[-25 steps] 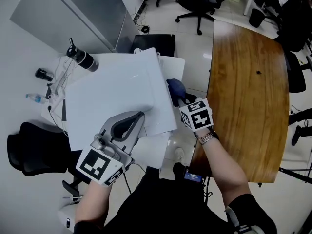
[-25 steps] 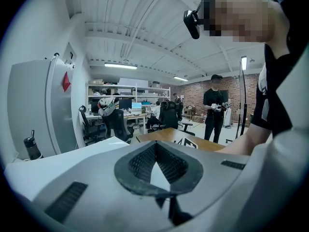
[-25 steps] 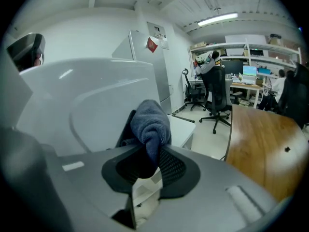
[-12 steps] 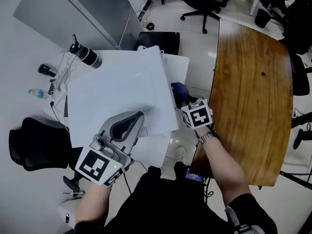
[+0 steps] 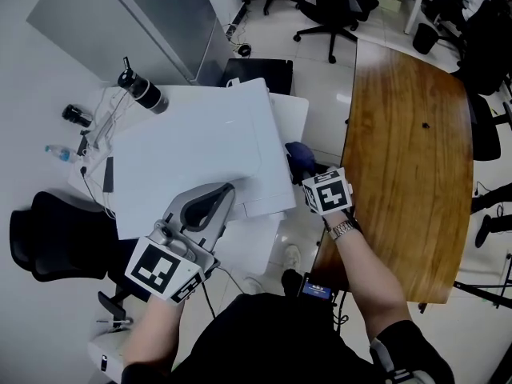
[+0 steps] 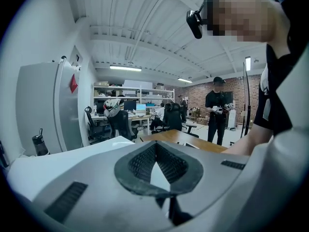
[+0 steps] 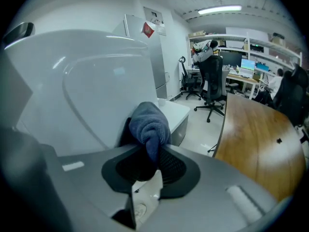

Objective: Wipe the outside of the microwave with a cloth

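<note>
One cloth (image 7: 149, 122), pinched lengthwise in right tool (image 7: 150, 152), points at microwave (image 5: 200, 150); left tool (image 6: 155, 145) closed.

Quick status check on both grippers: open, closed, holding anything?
Left gripper: closed, nothing in it.
Right gripper: closed on the blue cloth.

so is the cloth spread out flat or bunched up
Bunched up: the blue cloth is a wad pinched in the right gripper, next to the white microwave.
</note>
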